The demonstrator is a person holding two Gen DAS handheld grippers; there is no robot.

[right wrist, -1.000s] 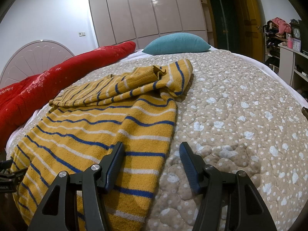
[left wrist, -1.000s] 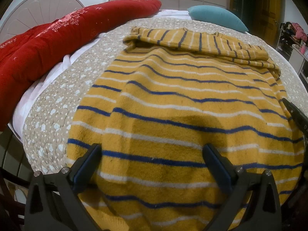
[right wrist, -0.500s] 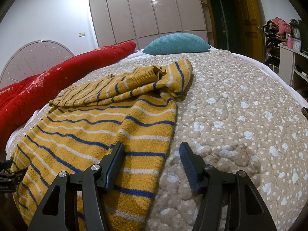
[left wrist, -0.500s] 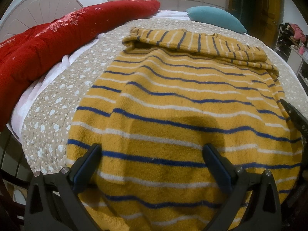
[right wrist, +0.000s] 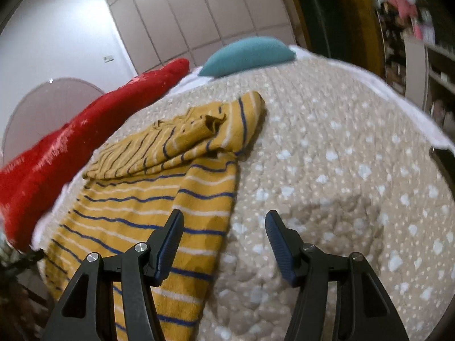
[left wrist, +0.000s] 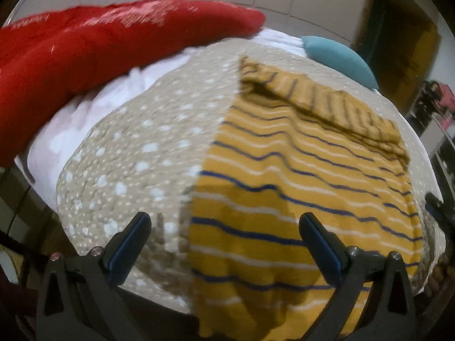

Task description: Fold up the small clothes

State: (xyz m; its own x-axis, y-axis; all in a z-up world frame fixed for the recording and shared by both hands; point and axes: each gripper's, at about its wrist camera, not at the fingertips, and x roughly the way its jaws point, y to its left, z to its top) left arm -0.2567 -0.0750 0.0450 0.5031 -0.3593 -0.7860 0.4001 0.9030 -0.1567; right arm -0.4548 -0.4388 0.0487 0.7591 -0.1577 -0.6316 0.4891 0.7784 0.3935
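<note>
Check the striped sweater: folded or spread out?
Partly folded: the striped sweater's sleeves lie folded across its top, while its body lies spread on the bedspread.

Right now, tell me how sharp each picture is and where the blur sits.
Left wrist view: heavy motion smear across the striped sweater and quilt; the gripper fingers stay crisp. Right wrist view: milder blur, worst at the shelves; fisheye bulges the bed in both.
</note>
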